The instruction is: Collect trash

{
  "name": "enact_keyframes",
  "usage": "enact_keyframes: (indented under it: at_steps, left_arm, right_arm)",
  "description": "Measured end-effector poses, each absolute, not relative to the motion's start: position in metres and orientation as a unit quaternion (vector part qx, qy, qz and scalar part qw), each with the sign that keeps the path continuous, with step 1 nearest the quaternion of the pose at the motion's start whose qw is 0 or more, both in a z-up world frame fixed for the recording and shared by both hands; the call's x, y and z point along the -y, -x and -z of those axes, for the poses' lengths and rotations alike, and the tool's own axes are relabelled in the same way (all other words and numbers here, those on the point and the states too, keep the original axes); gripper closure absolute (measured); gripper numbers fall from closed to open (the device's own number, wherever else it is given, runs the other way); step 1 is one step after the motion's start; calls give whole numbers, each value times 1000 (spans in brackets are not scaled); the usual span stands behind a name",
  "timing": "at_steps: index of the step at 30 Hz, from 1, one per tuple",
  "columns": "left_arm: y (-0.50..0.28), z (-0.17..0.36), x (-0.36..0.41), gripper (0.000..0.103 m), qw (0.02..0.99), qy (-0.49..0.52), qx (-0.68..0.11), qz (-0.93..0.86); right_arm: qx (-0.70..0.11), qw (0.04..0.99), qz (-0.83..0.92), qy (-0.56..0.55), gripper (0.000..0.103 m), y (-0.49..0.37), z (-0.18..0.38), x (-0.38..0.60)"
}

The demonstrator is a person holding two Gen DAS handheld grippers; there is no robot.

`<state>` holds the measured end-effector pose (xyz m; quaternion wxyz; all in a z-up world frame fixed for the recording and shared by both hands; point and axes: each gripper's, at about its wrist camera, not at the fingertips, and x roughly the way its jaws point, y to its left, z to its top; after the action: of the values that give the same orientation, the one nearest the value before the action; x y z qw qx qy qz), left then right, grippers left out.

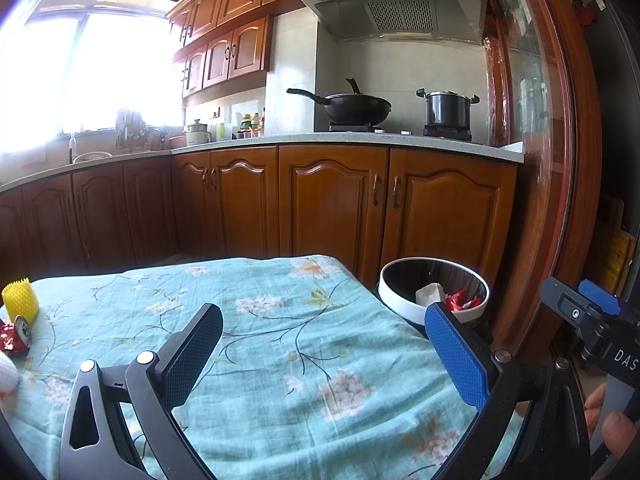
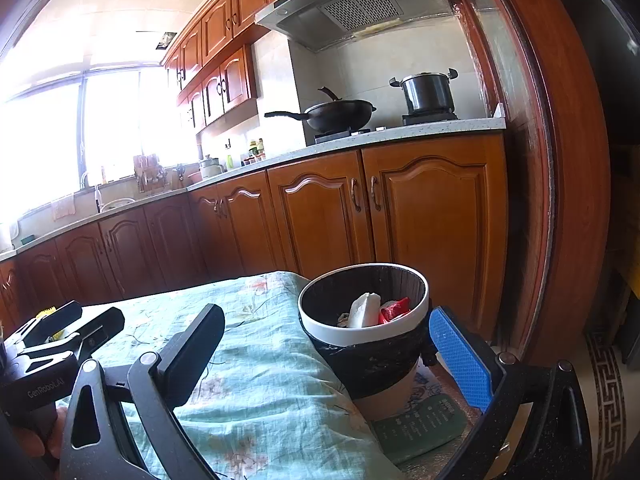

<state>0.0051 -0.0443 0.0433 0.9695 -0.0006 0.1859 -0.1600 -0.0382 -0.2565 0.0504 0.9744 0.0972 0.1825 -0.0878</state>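
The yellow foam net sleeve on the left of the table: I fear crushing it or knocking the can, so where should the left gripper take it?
Grip the yellow foam net sleeve across its upper half, coming down from above. It stands upright, open end up, with the crushed can just in front of its base, so a top approach probably clears that.

The left gripper [image 1: 324,352] is level, its black and blue fingers [image 1: 456,360] spread wide with nothing between them. The right gripper [image 2: 328,356] is likewise agape and empty. A hand [image 1: 612,420] grips the right gripper's handle.
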Motion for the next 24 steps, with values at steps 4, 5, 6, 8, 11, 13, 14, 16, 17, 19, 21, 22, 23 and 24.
enact_keyframes:
  at_steps: [4,5,6,8,11,13,14,16,17,19,21,22,23,24]
  left_arm:
    - [-5,-43,44,1,969,1,-186,161]
    - [-5,-42,44,1,969,1,-186,161]
    - [-5,-42,44,1,969,1,-186,161]
    - [-5,-42,44,1,969,0,-187,161]
    - [-5,-42,44,1,969,1,-187,161]
    - [-5,-42,44,1,969,1,-187,161]
    - [-5,-42,44,1,969,1,-187,162]
    - [-6,-41,44,1,969,1,-188,162]
    - [-6,-41,44,1,969,1,-188,162]
    - [-6,-41,44,1,969,1,-188,162]
    - [-6,-41,44,1,968,2,-189,163]
    - [-6,-41,44,1,969,1,-189,162]
    - [-6,-40,44,1,968,1,-189,162]
    - [-6,-40,44,1,968,2,-189,162]
  right_arm:
    - [-182,975,86,-99,0,38,-51,255]
    - [-182,975,86,-99,0,38,-51,255]
    - [-182,975,86,-99,0,38,-51,255]
    - [-183,974,85,-100,0,37,-51,255]
    - [-184,974,83,-103,0,37,-51,255]
    - [-184,974,83,-104,0,37,-51,256]
    - [-184,974,83,-104,0,37,-51,256]
    - [-185,974,82,-104,0,37,-51,256]
    - [-185,974,82,-104,0,37,-51,256]
    - [-185,974,81,-105,0,36,-50,256]
    - [-186,974,81,-106,0,35,-50,255]
    - [-187,973,80,-106,0,35,-49,255]
    - [-187,973,80,-106,0,34,-49,255]
    - [-188,973,79,-107,0,34,-49,255]
